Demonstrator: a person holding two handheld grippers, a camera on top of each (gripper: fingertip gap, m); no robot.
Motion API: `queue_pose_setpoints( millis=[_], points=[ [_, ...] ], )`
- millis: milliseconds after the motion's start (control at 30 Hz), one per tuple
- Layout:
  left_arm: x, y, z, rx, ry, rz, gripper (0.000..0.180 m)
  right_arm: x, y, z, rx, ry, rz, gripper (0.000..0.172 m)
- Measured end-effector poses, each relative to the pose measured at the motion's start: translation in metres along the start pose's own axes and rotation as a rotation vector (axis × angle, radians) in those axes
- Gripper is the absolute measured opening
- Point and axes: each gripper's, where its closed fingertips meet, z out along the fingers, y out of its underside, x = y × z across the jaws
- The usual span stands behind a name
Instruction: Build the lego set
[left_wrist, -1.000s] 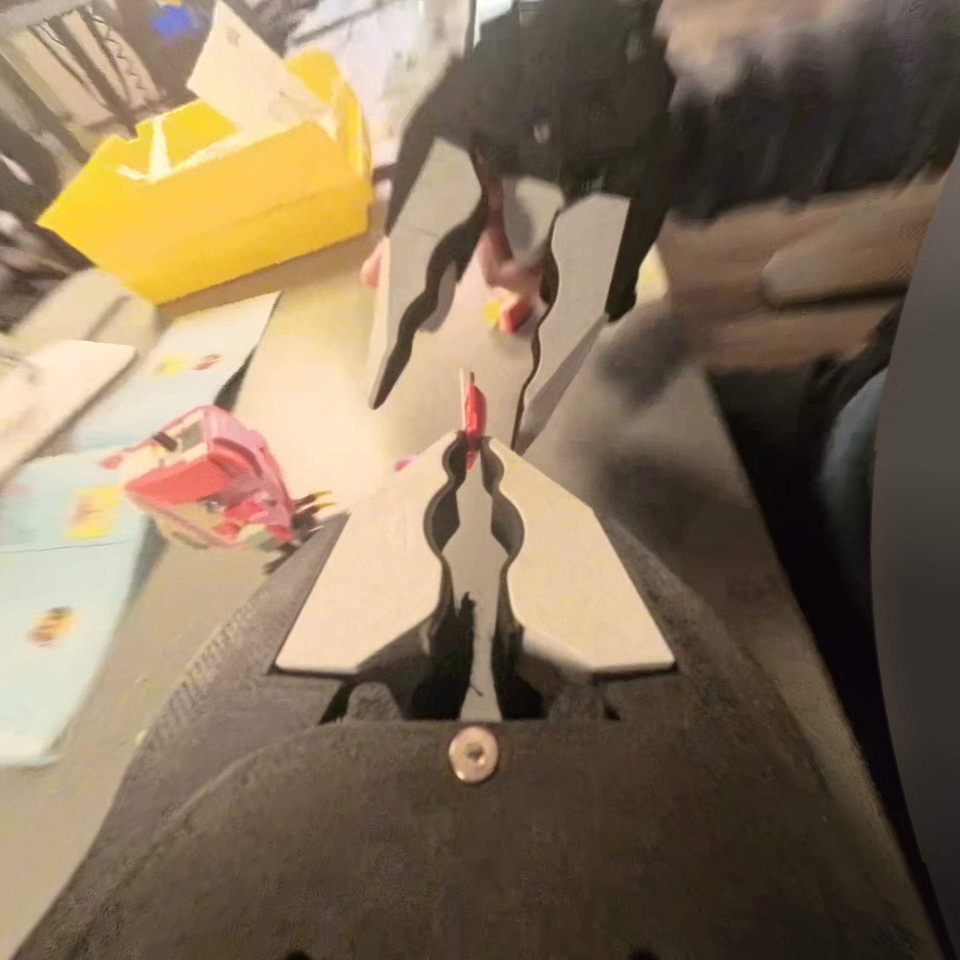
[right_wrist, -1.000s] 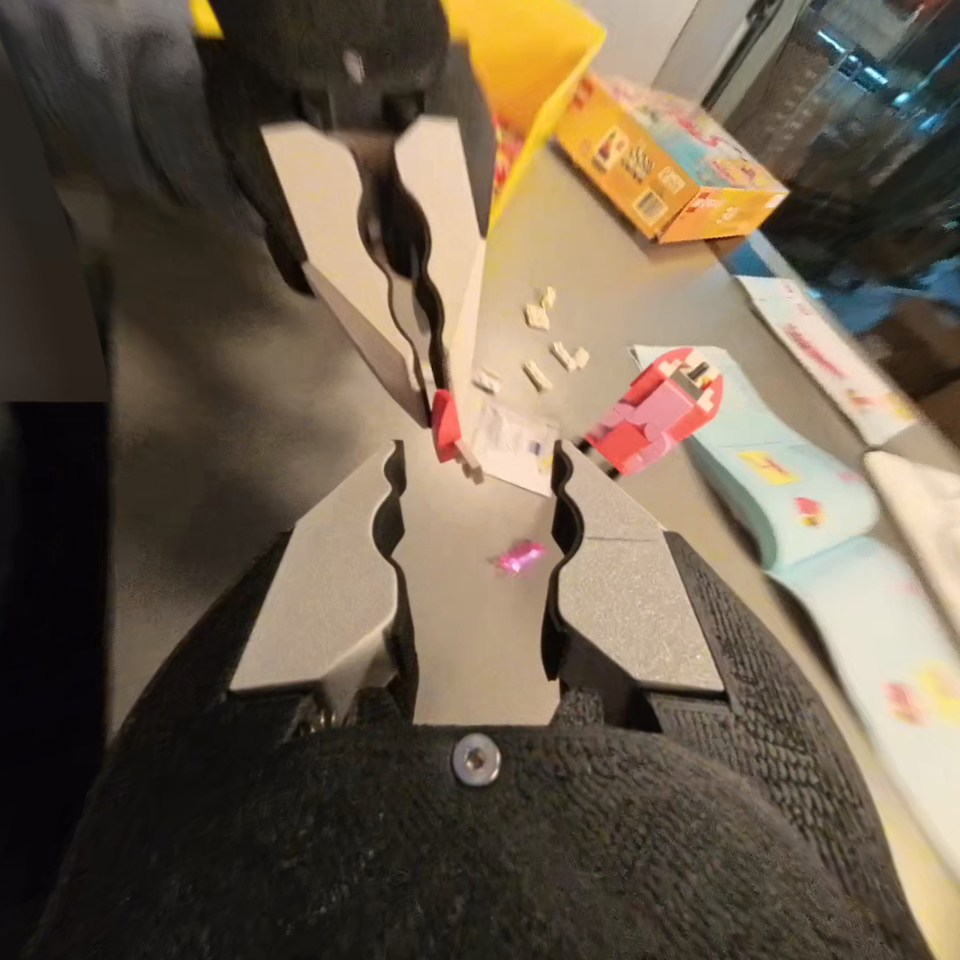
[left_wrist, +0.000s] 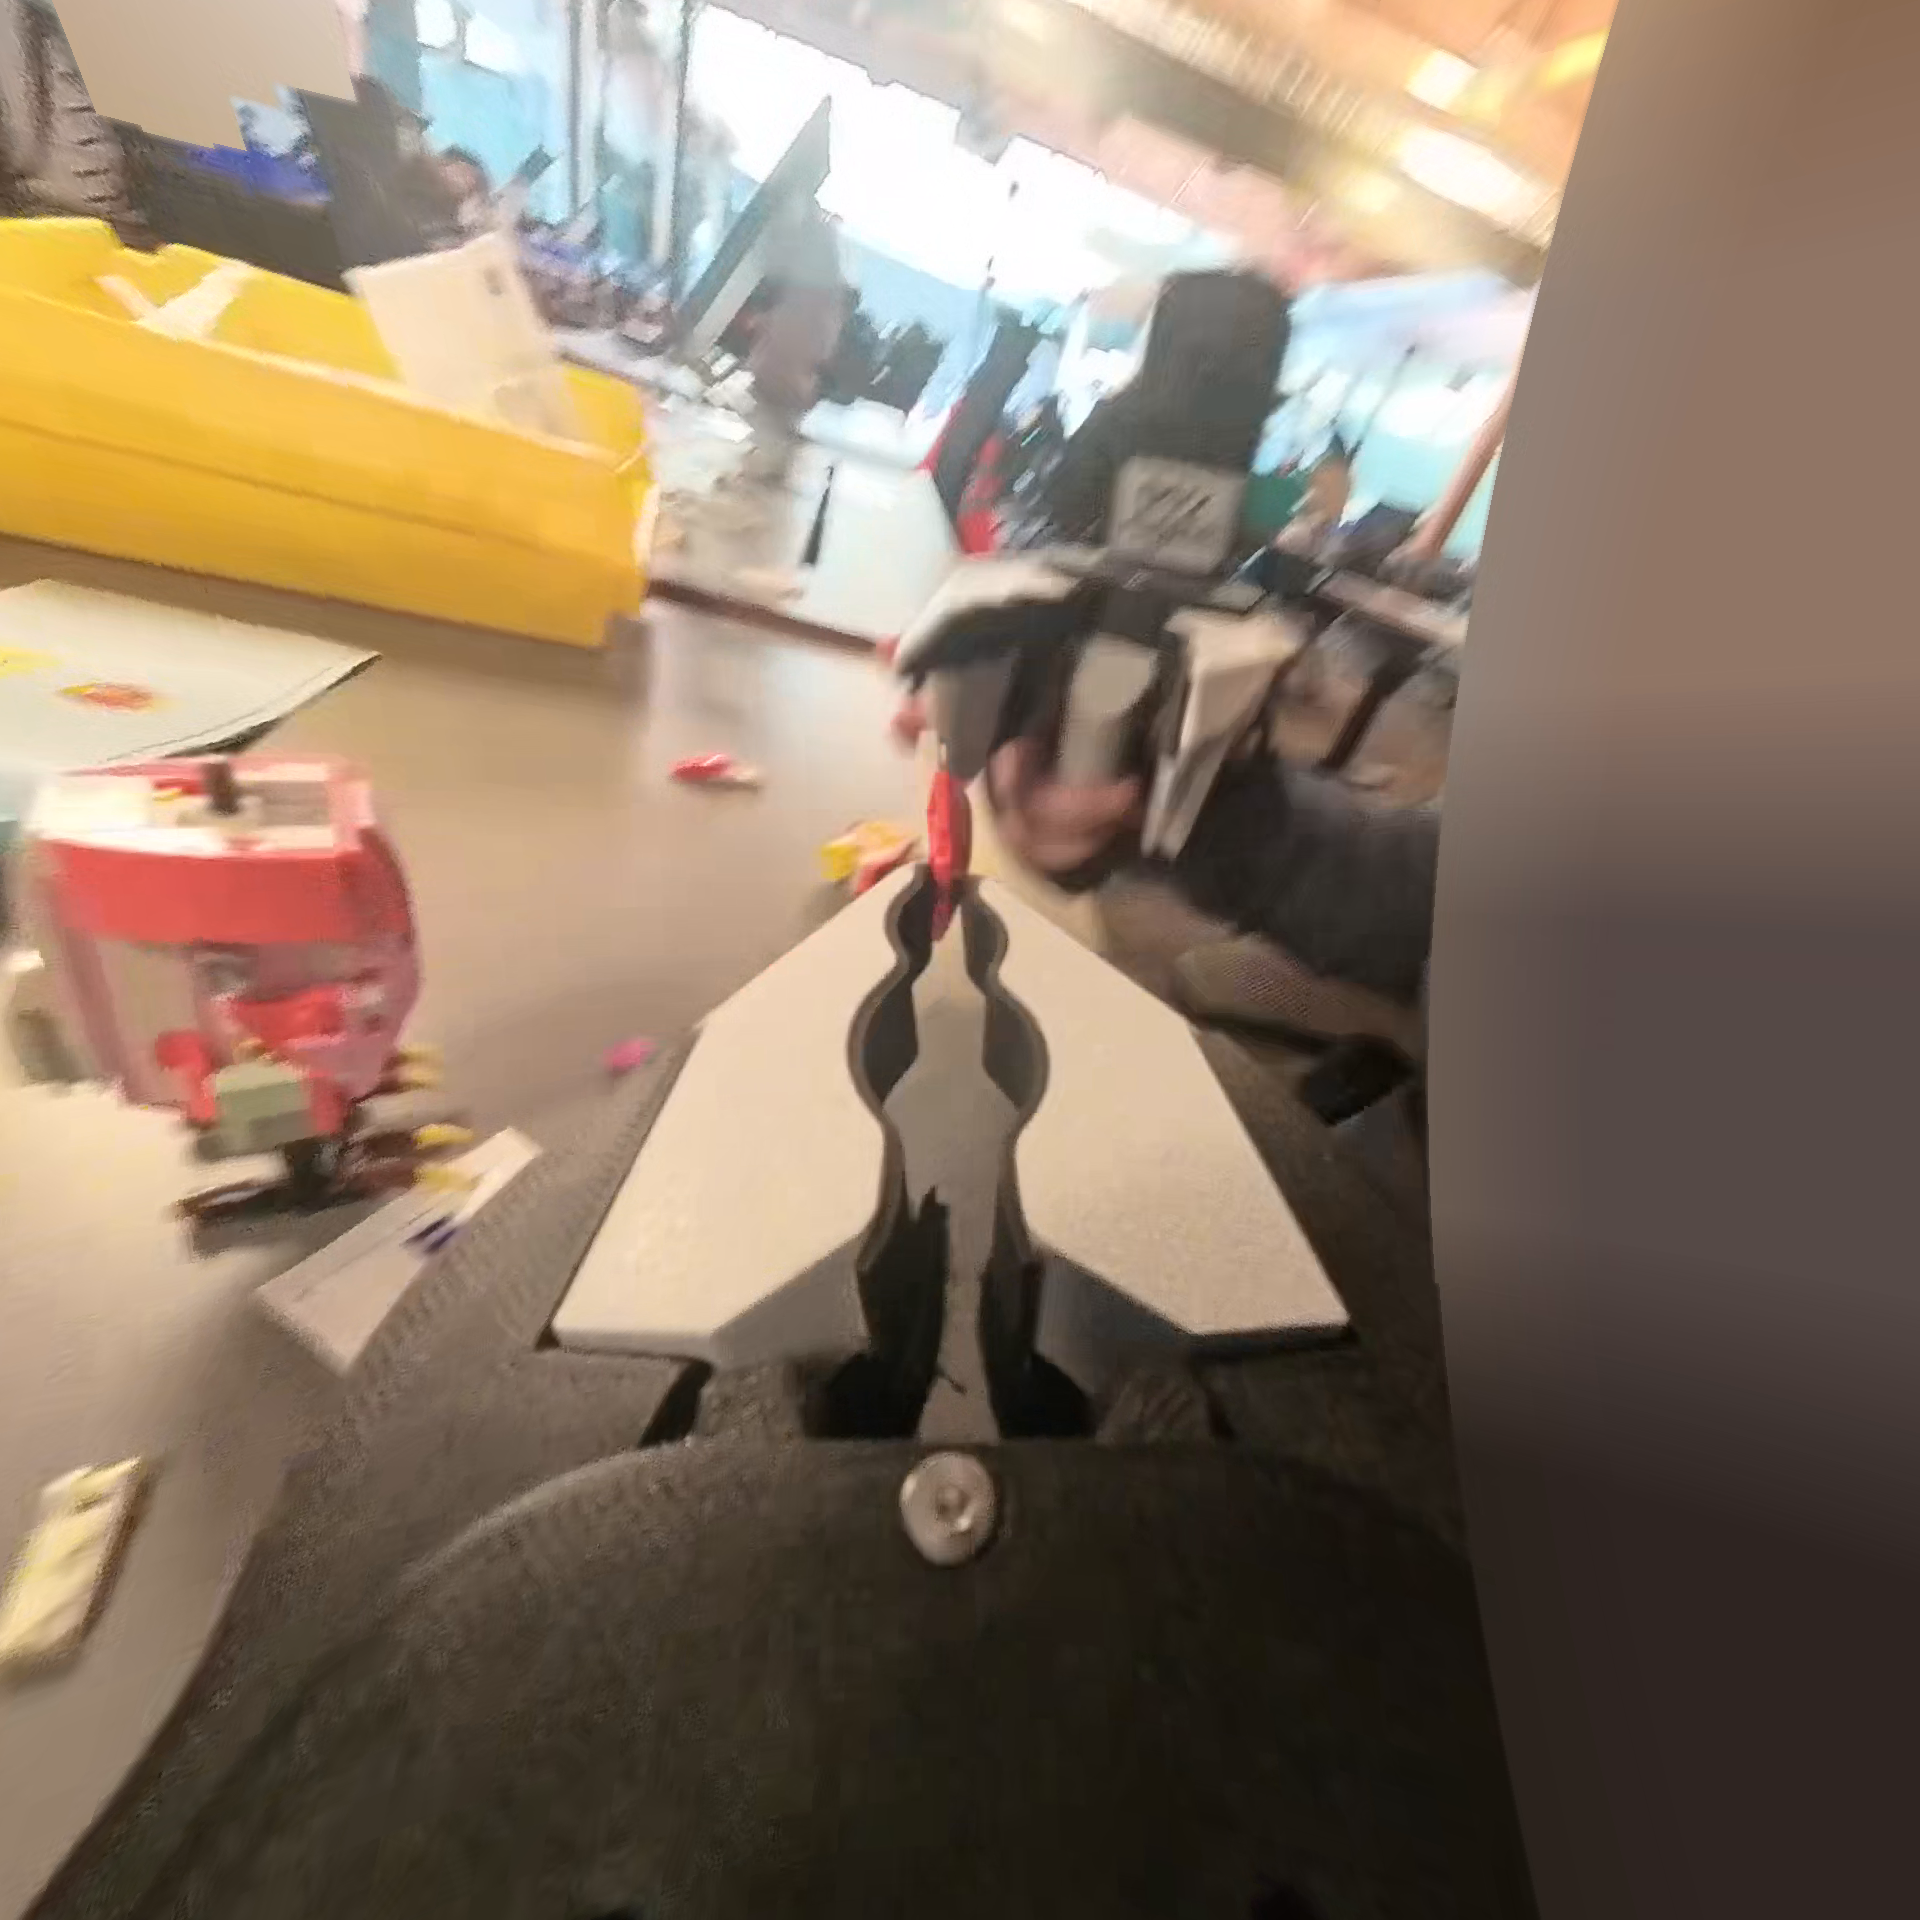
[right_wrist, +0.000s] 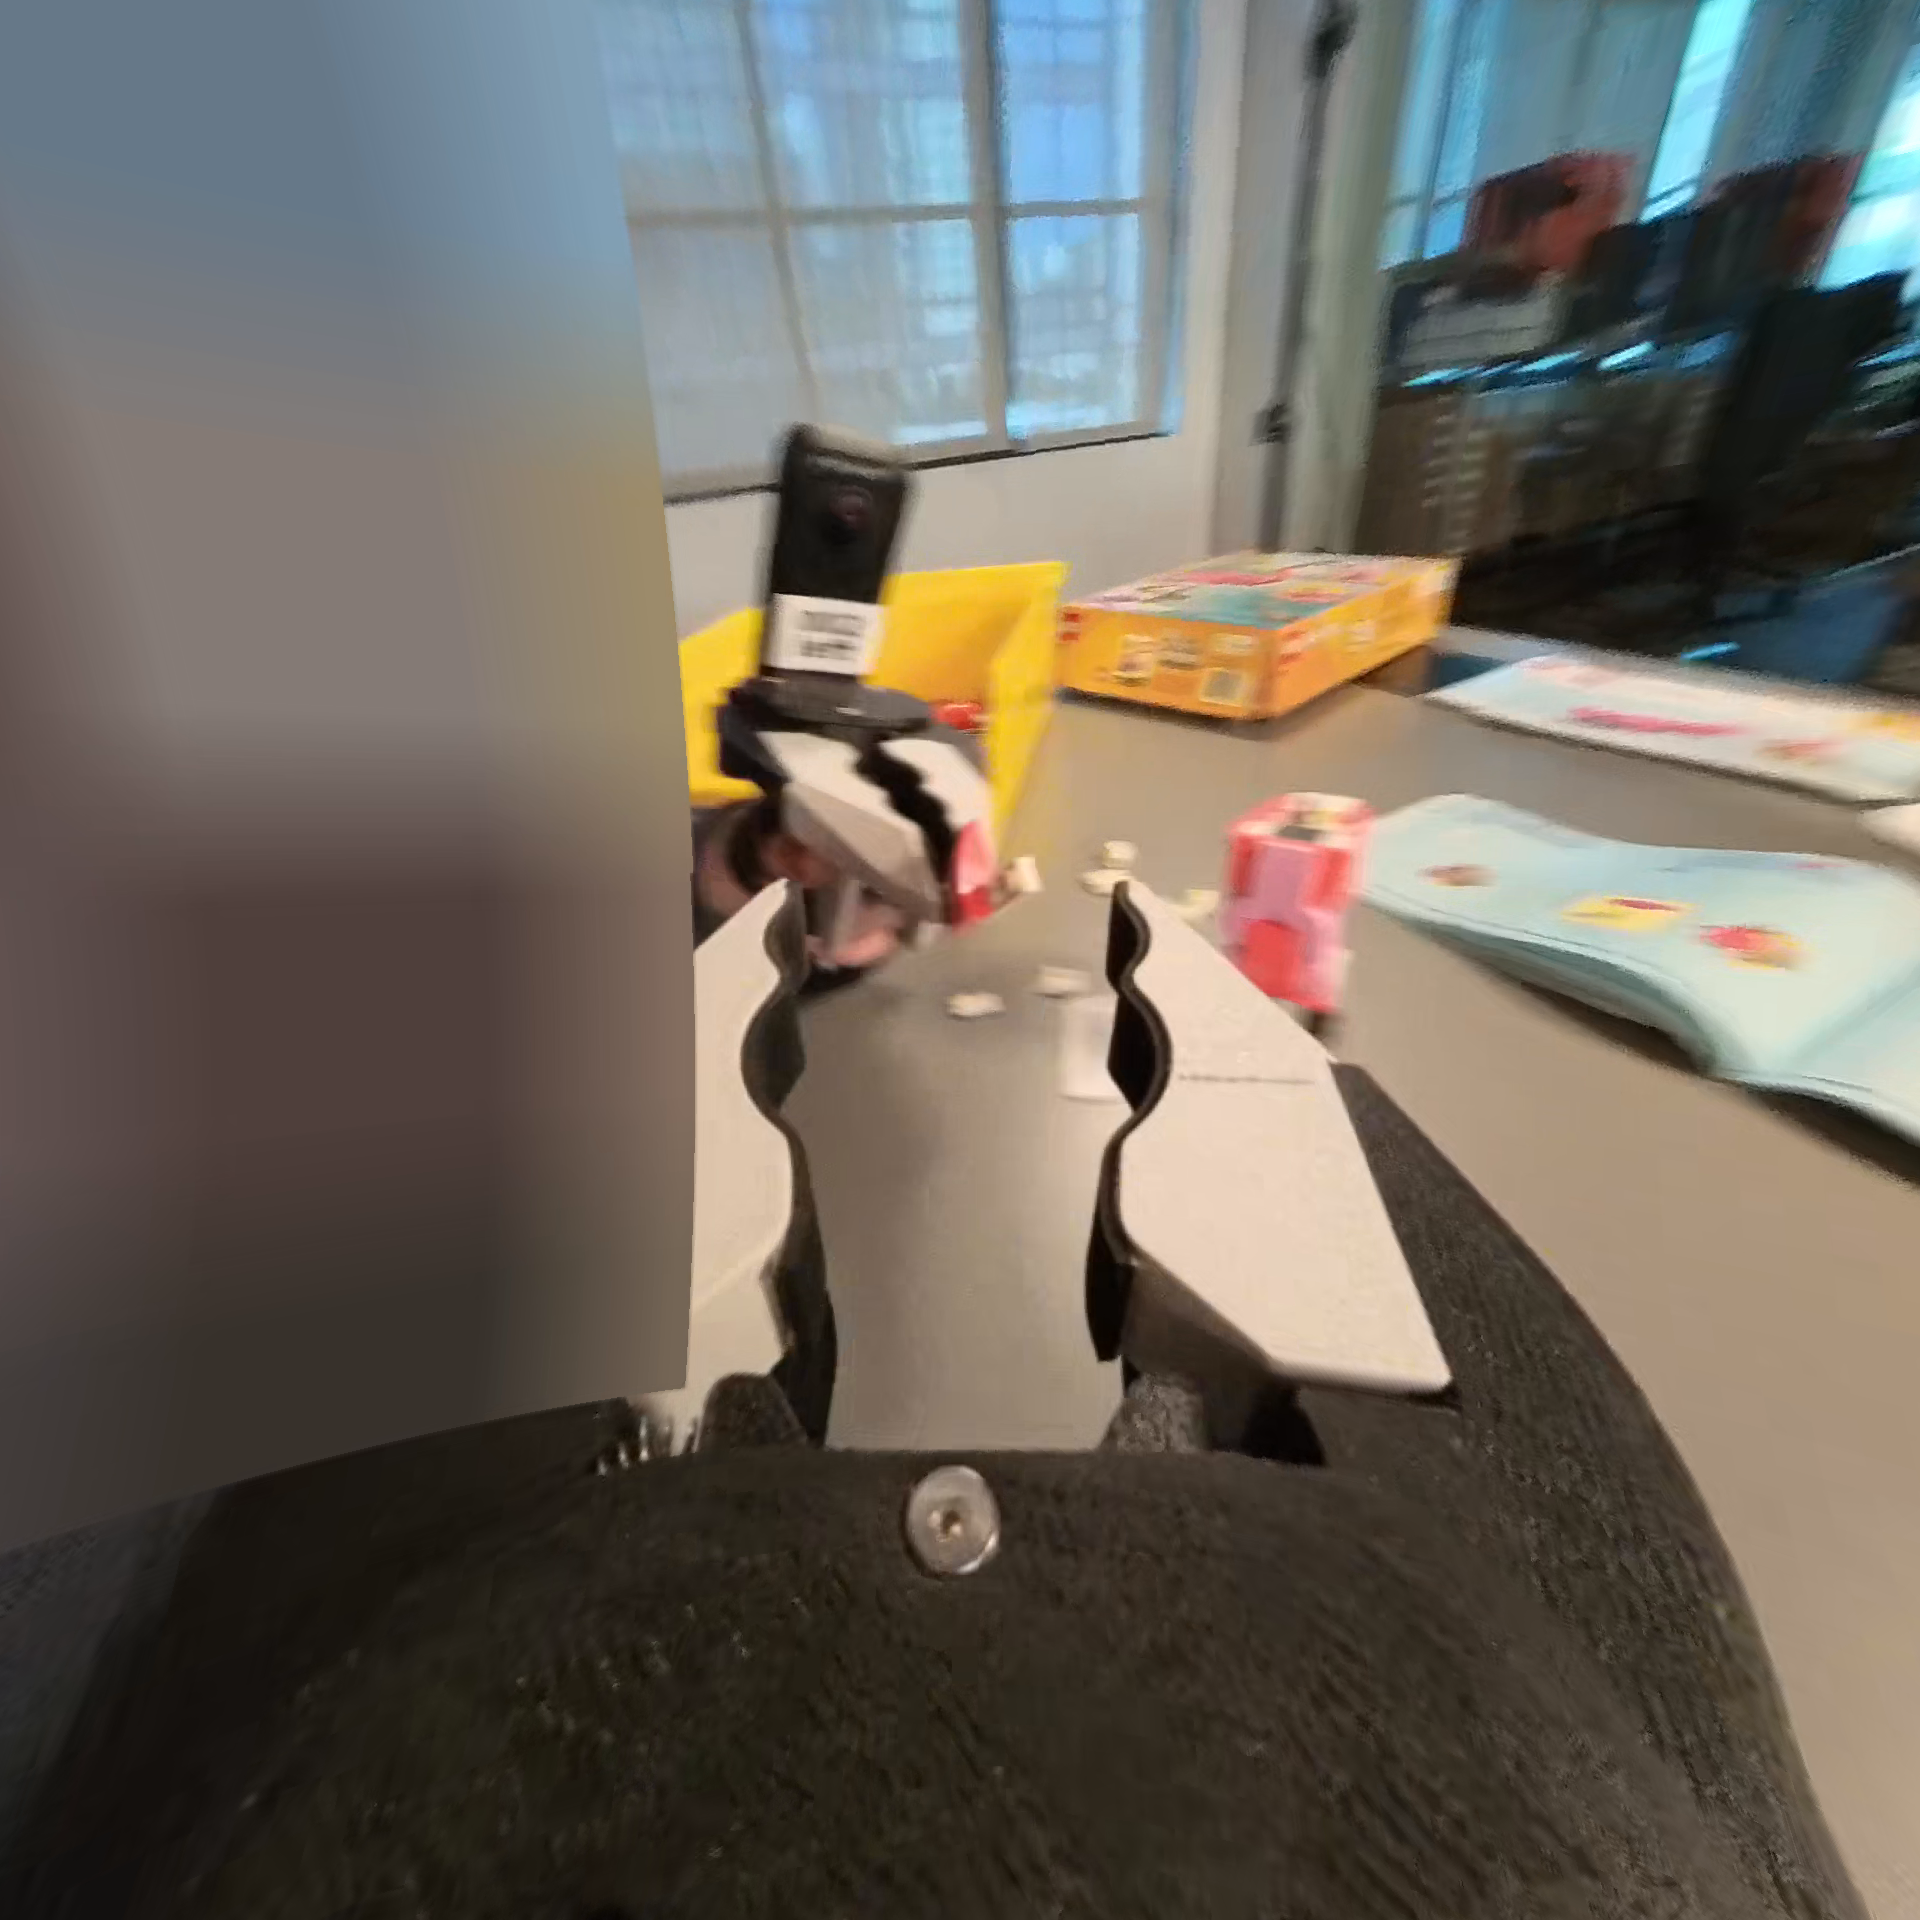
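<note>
Currently my left gripper (left_wrist: 943, 902) pinches a red brick piece (left_wrist: 945, 844) at its tips; right gripper (right_wrist: 951, 914) spread, bare, facing it, both beside the pink-red toy model (right_wrist: 1294, 902).

The left hand-held gripper (left_wrist: 943, 902) has matt grey plastic fingers on a rough black body and pinches a glossy red plastic piece (left_wrist: 945, 831). The bench (right_wrist: 1299, 831) is smooth and matt grey. The booklet (right_wrist: 1662, 935) is paper, the yellow bin (left_wrist: 312, 457) smooth plastic.
</note>
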Motion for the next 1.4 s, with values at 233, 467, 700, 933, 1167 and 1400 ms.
queue_pose_setpoints(
  millis=[233, 467, 700, 933, 1167, 1400],
  points=[
    [-0.037, 0.035, 0.001, -0.290, -0.332, 0.298, 0.003, 0.095, 0.028, -0.121, -0.183, 0.628, -0.225, 0.049],
    [-0.038, 0.053, 0.007, -0.401, -0.341, 0.368, 0.004, 0.084, 0.088, -0.128, -0.467, 0.447, -0.028, 0.046],
    [-0.038, 0.055, 0.007, -0.410, -0.332, 0.362, 0.004, 0.079, 0.109, -0.130, -0.586, 0.424, 0.025, 0.040],
    [-0.036, 0.057, 0.008, -0.422, -0.328, 0.383, 0.004, 0.081, 0.117, -0.131, -0.640, 0.443, 0.025, 0.029],
    [-0.034, 0.057, 0.009, -0.420, -0.325, 0.400, 0.004, 0.084, 0.108, -0.122, -0.617, 0.450, -0.073, 0.028],
    [-0.027, 0.028, 0.007, -0.254, -0.424, 0.701, 0.003, 0.091, 0.070, -0.062, -0.417, 0.383, -0.335, 0.027]
  ],
)
